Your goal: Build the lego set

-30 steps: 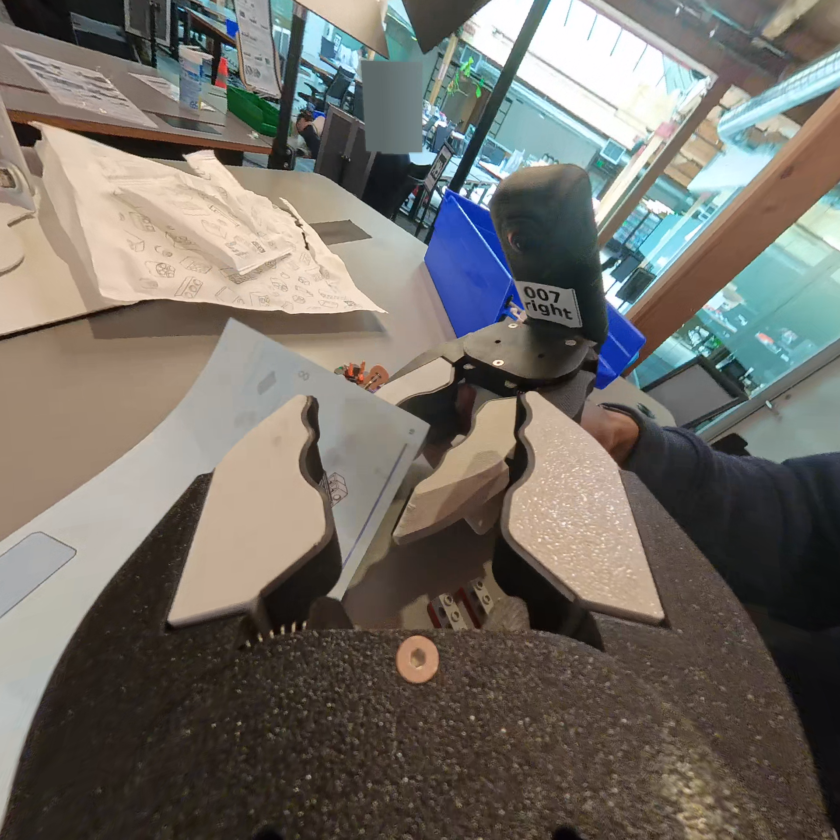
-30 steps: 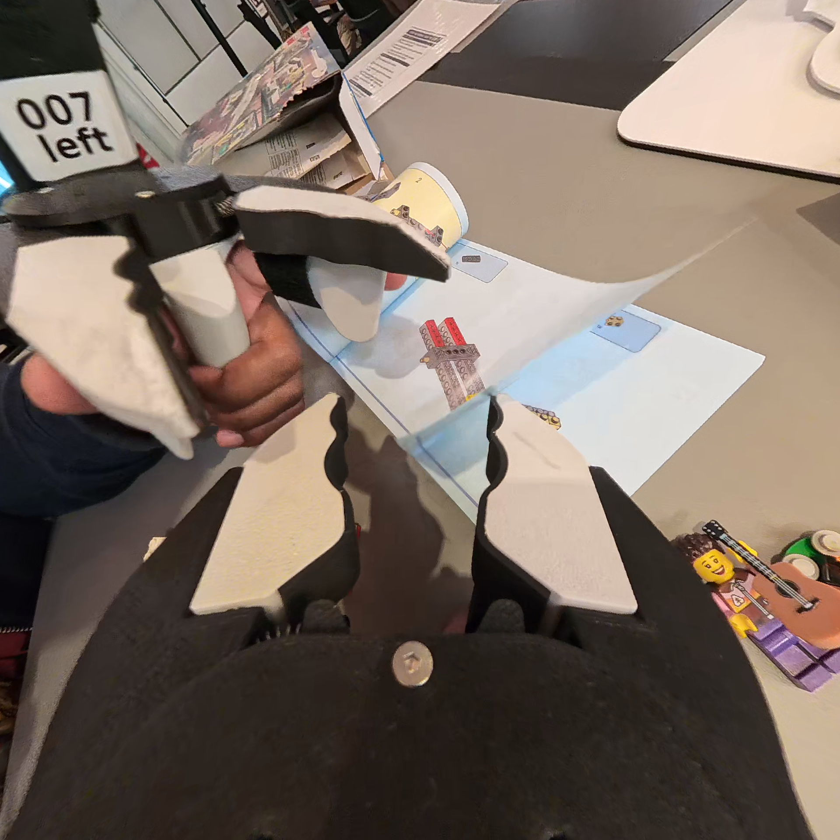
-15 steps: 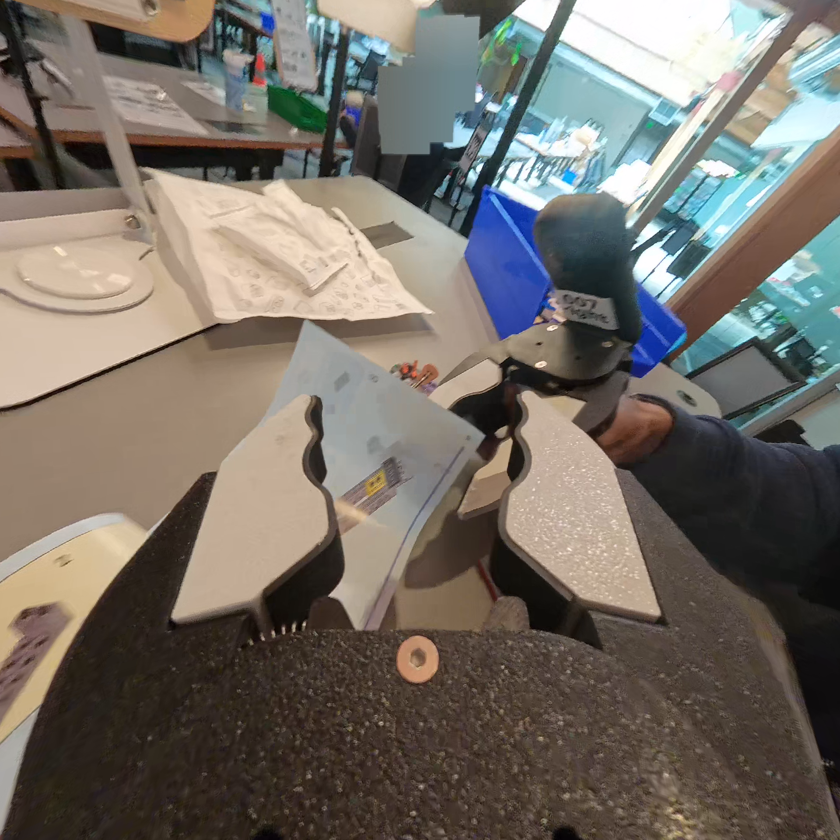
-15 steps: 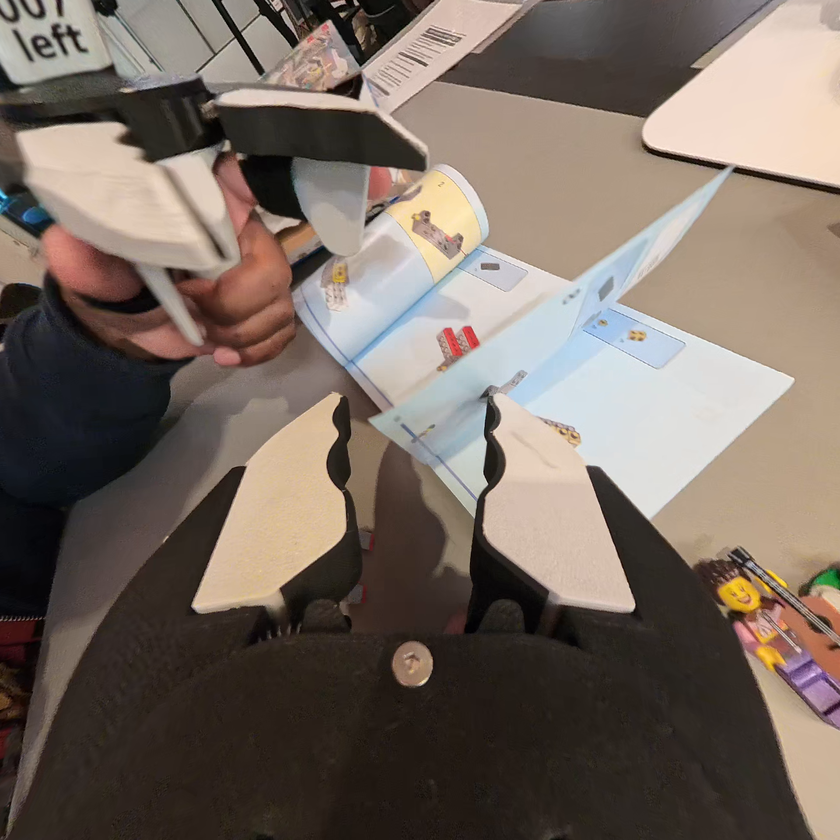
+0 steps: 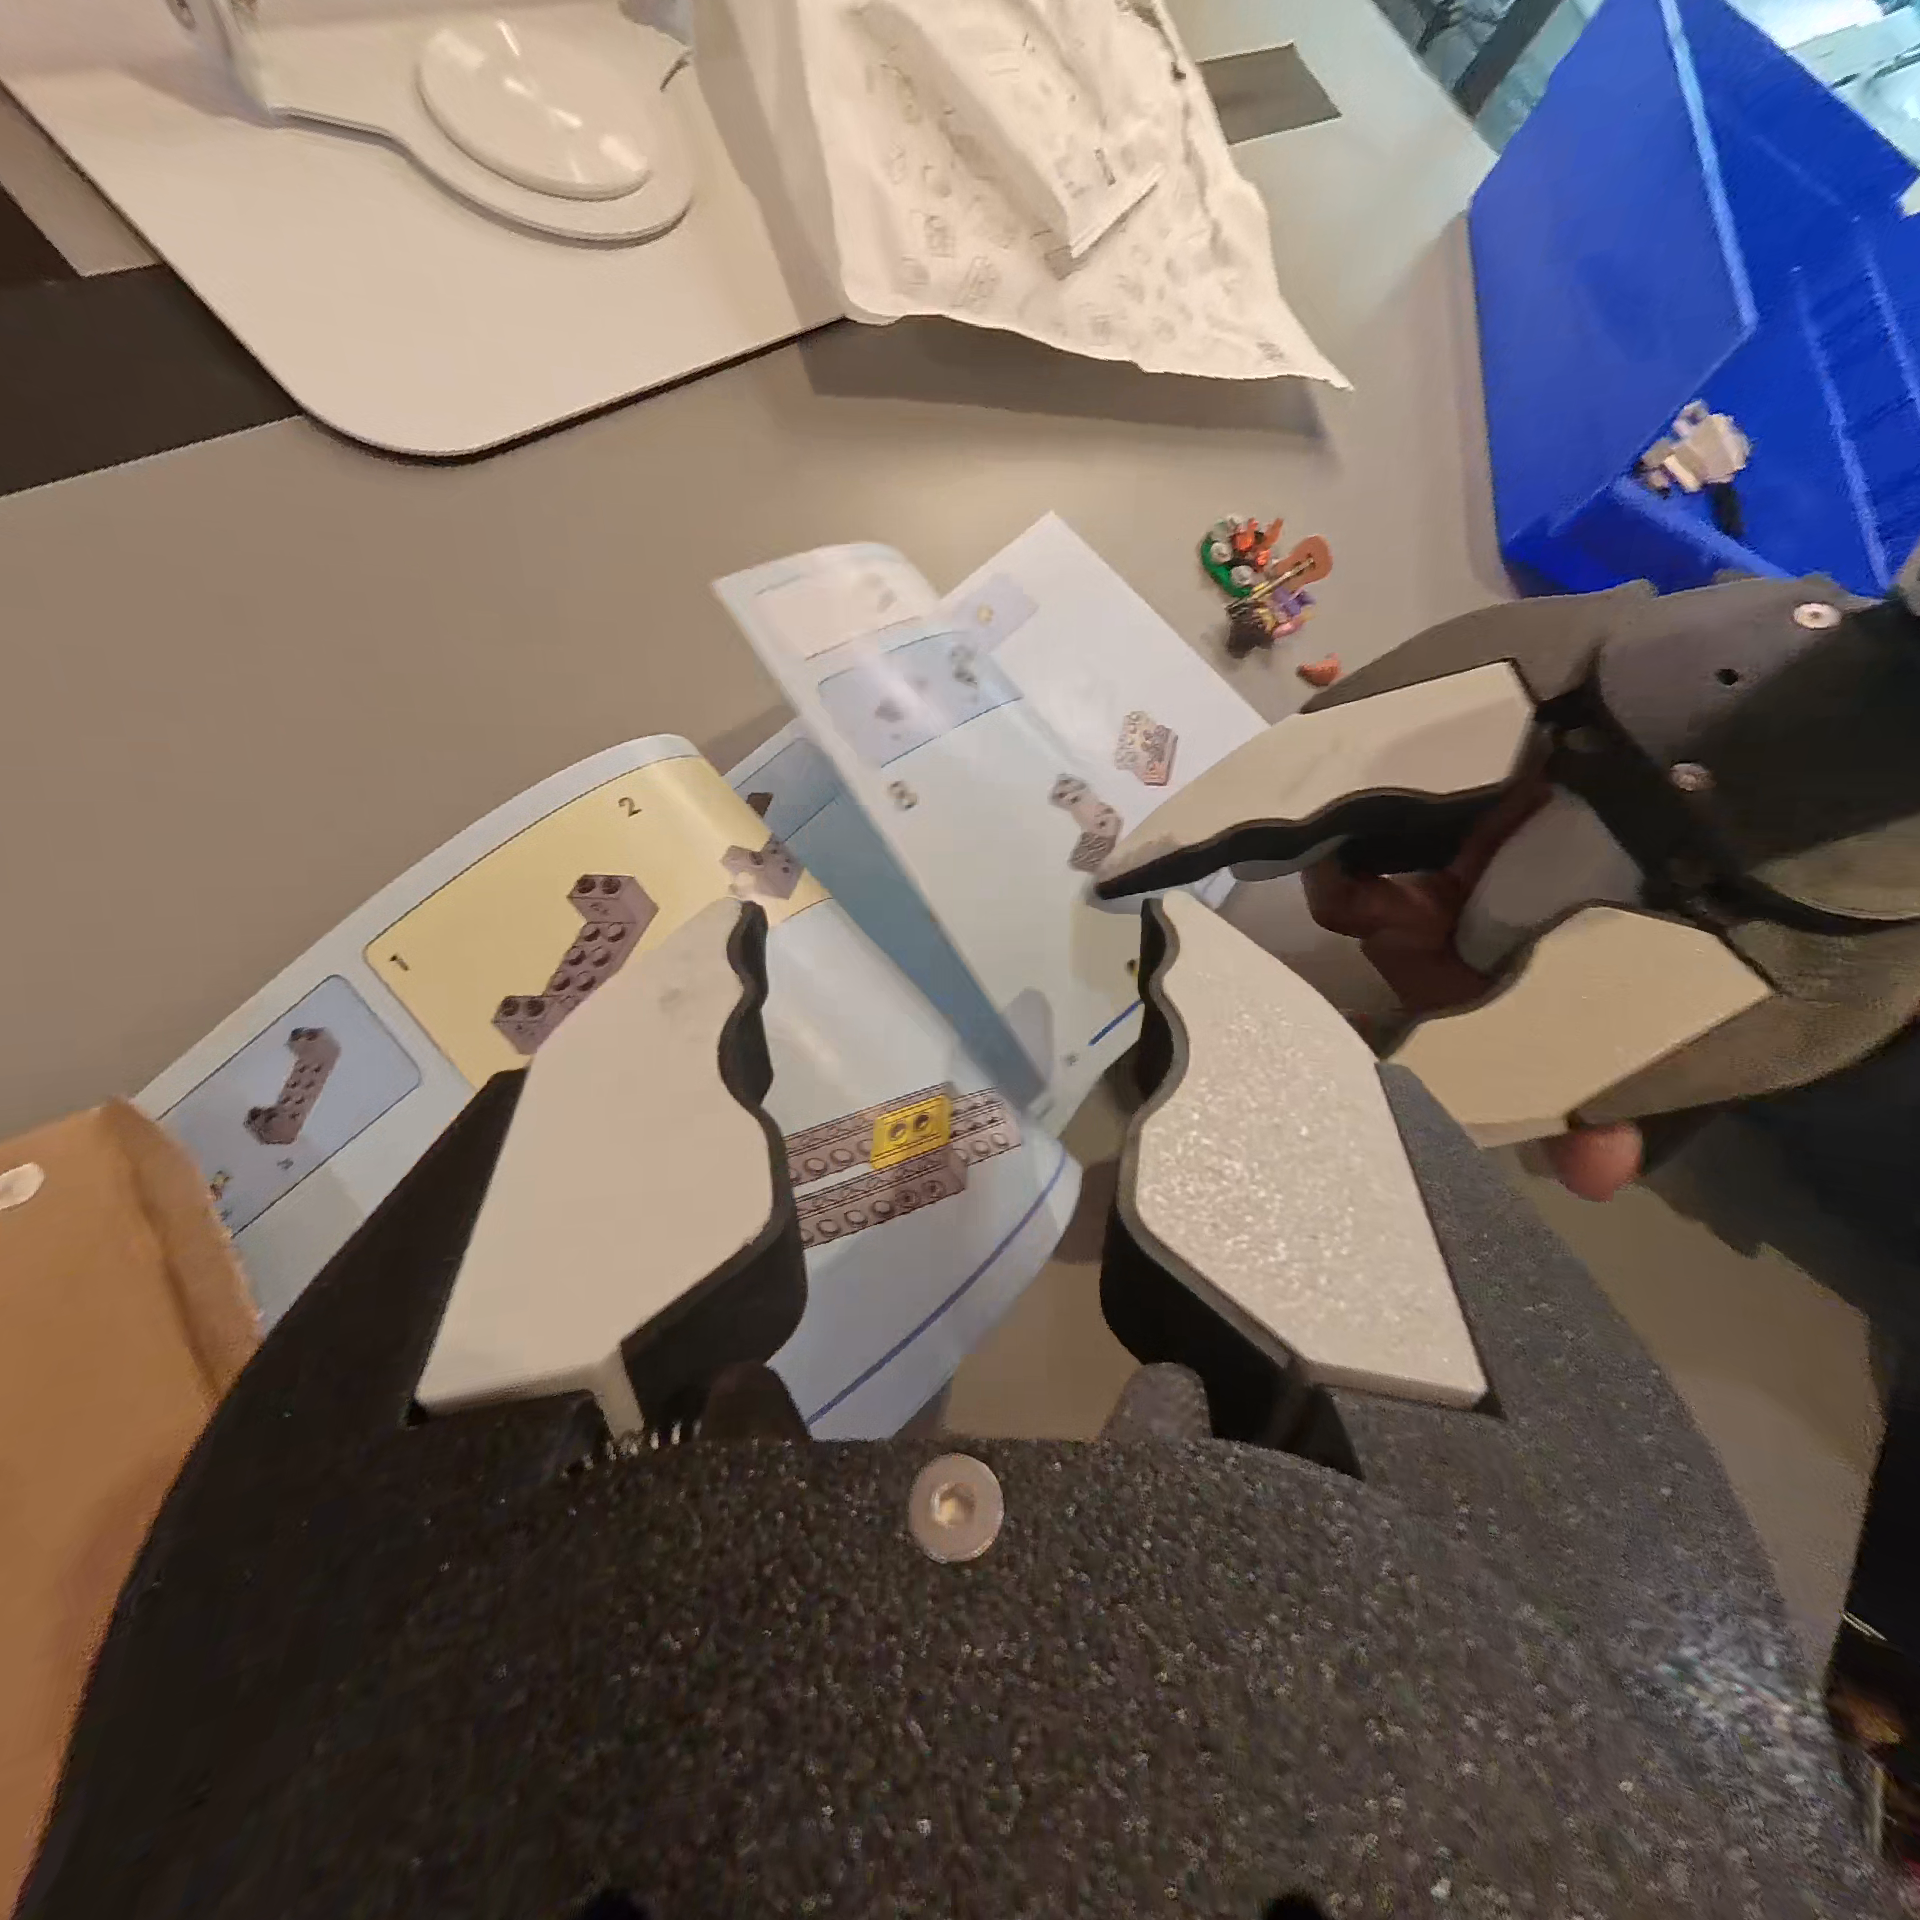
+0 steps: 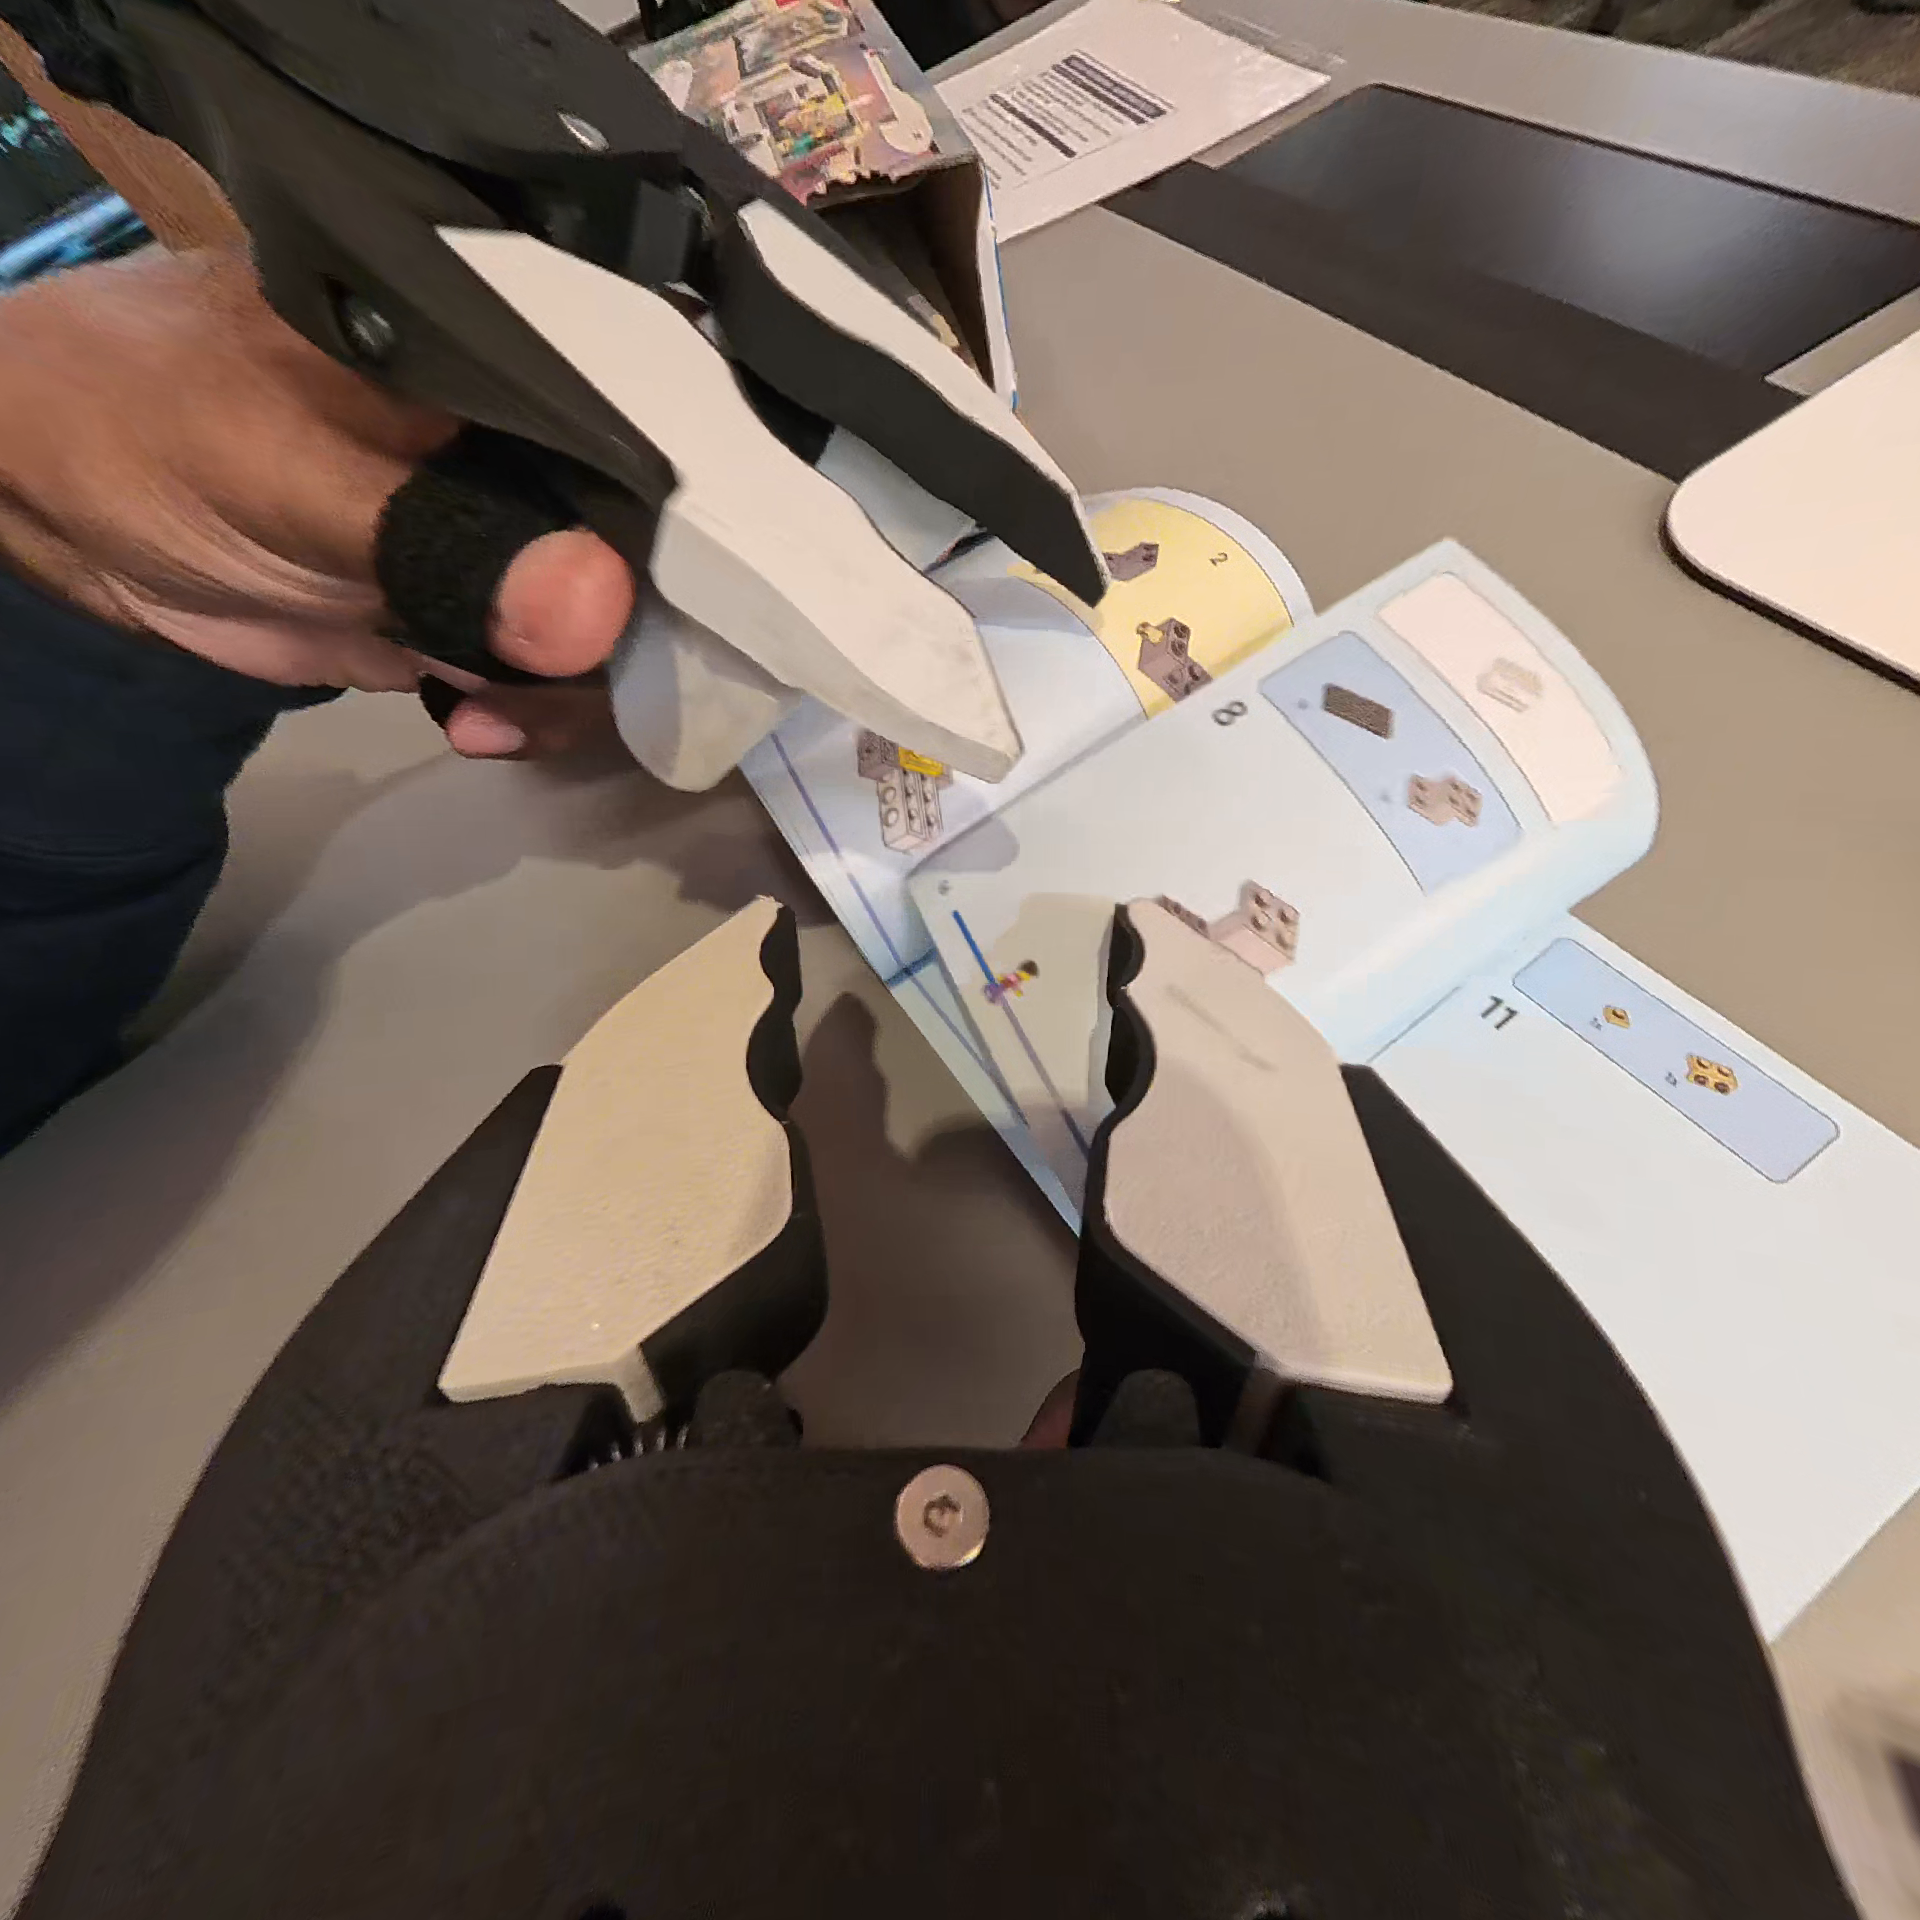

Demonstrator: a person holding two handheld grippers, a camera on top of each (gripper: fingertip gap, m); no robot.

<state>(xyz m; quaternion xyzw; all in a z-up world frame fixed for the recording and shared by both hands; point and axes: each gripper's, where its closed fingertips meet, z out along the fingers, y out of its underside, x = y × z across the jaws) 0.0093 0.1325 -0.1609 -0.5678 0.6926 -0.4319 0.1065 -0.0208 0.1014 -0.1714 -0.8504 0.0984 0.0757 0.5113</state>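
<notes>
Over the grey bench (image 5: pixel 312 644) I hold both claws spread above the open booklet (image 6: pixel 1299 831); only my left view shows the blue bin (image 5: pixel 1662 260)

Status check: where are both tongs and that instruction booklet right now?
Left tongs open, over the open booklet. Right tongs open at a lifted page. Toy figure off to the side.

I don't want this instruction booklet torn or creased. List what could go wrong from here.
1. A loose page stands curled up mid-turn with both grippers open; it may flop back or fold into a crease.
2. The right gripper hovers at that page's corner, so closing there could crumple it.
3. The left gripper hangs close over the left-hand pages, and the right gripper's fingertips sit just beside it; the two could collide.
</notes>
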